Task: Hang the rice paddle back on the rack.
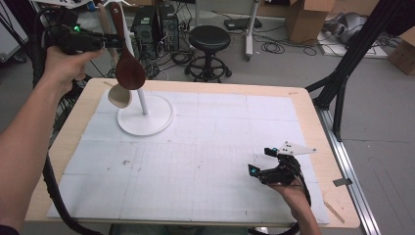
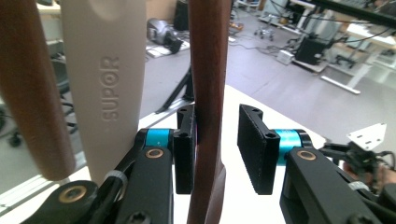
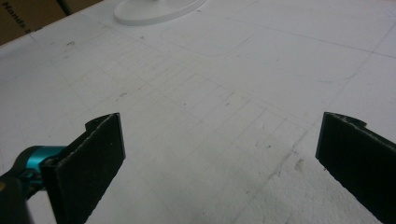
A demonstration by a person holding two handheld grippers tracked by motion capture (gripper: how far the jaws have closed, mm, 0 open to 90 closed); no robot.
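seeing our left gripper [image 1: 115, 41] up at 11 o'clock of the table [image 1: 303, 105], level with the dark wooden spoon [image 1: 129, 71] hanging on the white stand [image 1: 147, 117]. the spoon's handle sits between the jaws: one pad touches it, the other stands clear with a visible gap, so spread, not pinching. a white spatula [image 2: 105, 88] marked supor and a second brown handle [image 2: 28, 88] hang just beside it at 9 o'clock in the left gripper view. a pale spoon bowl [image 1: 119, 95] hangs below the dark one. our right gripper [image 1: 262, 169] rests at 5 o'clock on the white foam mat [image 1: 205, 166], jaws spread wide over bare mat.
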